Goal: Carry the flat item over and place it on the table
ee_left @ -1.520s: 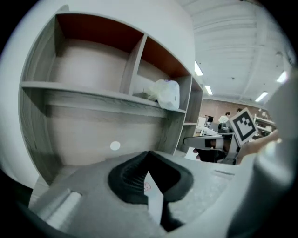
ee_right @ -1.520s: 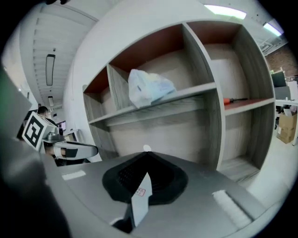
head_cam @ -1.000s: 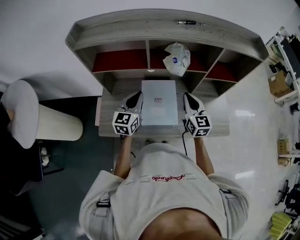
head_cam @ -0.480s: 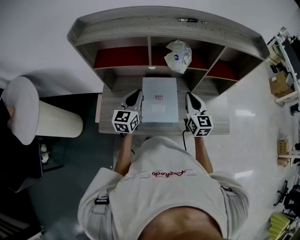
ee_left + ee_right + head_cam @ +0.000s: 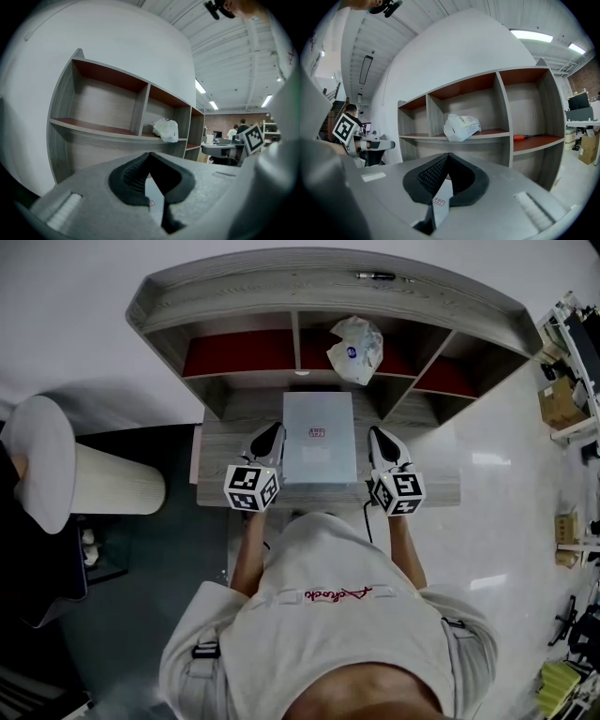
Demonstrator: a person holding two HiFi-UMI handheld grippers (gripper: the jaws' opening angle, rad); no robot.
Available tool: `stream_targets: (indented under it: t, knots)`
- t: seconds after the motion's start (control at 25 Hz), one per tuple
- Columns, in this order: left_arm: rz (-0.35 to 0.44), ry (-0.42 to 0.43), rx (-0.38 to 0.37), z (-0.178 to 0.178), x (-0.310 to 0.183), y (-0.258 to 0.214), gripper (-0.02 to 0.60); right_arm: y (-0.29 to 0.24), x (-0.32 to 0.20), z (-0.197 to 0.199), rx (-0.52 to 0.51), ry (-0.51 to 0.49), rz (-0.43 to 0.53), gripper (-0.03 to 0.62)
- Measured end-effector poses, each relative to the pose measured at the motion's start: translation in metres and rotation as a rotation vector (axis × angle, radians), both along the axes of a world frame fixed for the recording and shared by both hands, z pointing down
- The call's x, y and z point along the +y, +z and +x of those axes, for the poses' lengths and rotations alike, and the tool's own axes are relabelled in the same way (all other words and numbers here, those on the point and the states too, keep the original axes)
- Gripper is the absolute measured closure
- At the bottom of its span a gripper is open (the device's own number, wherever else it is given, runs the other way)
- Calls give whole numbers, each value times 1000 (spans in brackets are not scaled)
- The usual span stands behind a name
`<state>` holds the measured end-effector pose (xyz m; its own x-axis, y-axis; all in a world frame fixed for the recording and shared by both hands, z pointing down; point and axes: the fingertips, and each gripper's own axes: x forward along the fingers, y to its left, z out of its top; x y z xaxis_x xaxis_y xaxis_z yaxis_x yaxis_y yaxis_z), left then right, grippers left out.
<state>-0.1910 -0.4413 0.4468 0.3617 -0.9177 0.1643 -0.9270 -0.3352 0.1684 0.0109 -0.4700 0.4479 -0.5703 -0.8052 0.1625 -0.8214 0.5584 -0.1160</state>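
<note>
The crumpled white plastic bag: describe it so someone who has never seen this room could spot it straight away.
Find the grey wooden shelf unit with red-lined compartments against the white wall. In its middle compartment sits the crumpled white plastic bag. It is the only soft, lumpy thing there, marked with a blue circle; the orange-handled tool next door is thin and straight.

Flat grey rectangular box (image 5: 319, 442) with small red label seen over wood-grain table (image 5: 427, 486), before grey open shelf unit (image 5: 262, 292) with red-floored compartments. Box flanked by left gripper (image 5: 271, 433) and right gripper (image 5: 377, 435), jaws closed, each held close against long side. White plastic bag (image 5: 355, 348) seen in middle compartment.
</note>
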Motion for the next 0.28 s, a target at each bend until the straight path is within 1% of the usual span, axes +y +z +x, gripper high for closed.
stream_targets:
  t: [0.28]
  knots:
    - [-4, 11, 5, 2, -4, 0, 581, -1, -3, 4, 5, 12, 0, 589]
